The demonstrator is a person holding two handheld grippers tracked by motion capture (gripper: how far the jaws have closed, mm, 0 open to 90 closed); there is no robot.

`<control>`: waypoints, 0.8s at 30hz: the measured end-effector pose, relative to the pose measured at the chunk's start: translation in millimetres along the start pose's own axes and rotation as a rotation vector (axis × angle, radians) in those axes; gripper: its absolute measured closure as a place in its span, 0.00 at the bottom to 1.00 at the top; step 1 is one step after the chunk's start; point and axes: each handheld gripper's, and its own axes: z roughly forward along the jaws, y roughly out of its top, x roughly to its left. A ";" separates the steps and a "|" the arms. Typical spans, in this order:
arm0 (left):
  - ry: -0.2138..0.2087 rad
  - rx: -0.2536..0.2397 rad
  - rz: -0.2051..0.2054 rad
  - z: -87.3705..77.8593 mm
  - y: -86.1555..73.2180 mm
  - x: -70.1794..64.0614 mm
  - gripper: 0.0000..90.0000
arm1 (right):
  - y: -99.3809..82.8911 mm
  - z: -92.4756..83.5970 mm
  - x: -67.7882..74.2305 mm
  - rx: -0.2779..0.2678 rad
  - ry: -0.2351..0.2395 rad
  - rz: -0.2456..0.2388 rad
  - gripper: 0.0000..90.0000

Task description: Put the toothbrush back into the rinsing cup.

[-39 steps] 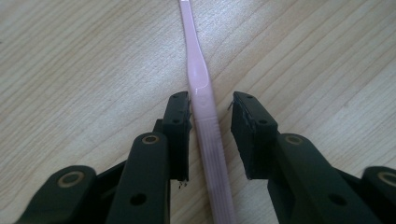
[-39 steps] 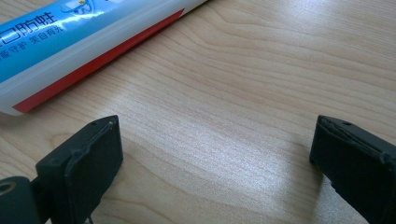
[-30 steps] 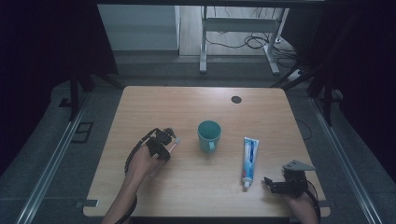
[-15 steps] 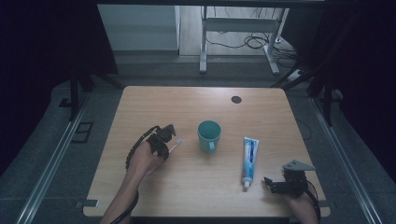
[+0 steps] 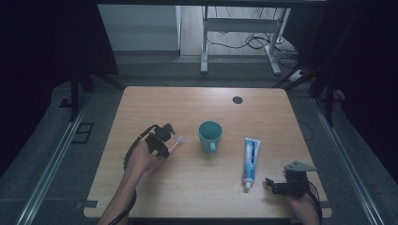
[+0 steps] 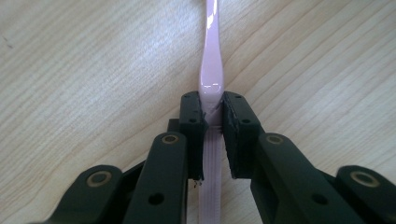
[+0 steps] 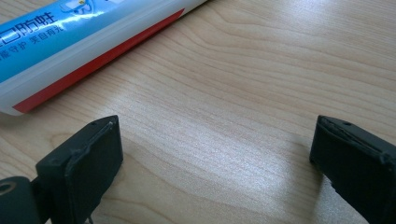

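Table: pale wood top, bearing every item listed here; a small dark round spot sits near its far edge. Mug: teal, upright, open mouth up, near the table's middle, its handle on the side toward the person. Toothpaste tube: blue and white with a red stripe, lying flat to the right of the mug, cap end toward the person; in the right gripper view its body lies just beyond the jaws, apart from them. Right gripper: low at the near right corner, jaws standing wide with bare wood between them, holding nothing. Left gripper: left of the mug, its jaws having just been closing; the left gripper view shows the pads pressed on both sides of the handle, so the grip appears made. Toothbrush: pale pink, clamped near mid-handle, long axis running straight out between the jaws with the bristle end pointing toward the mug. Governing relation: the mug stands just right of the brush head, well apart from the right gripper, so the left hand is the nearer one; a lift and a short carry rightward would likely bring the brush over the mug's mouth.
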 end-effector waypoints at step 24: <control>-0.026 -0.237 0.049 -40.2 -3.4 -4.3 0.88 | 0.0 0.0 0.0 0.000 0.000 -0.001 0.02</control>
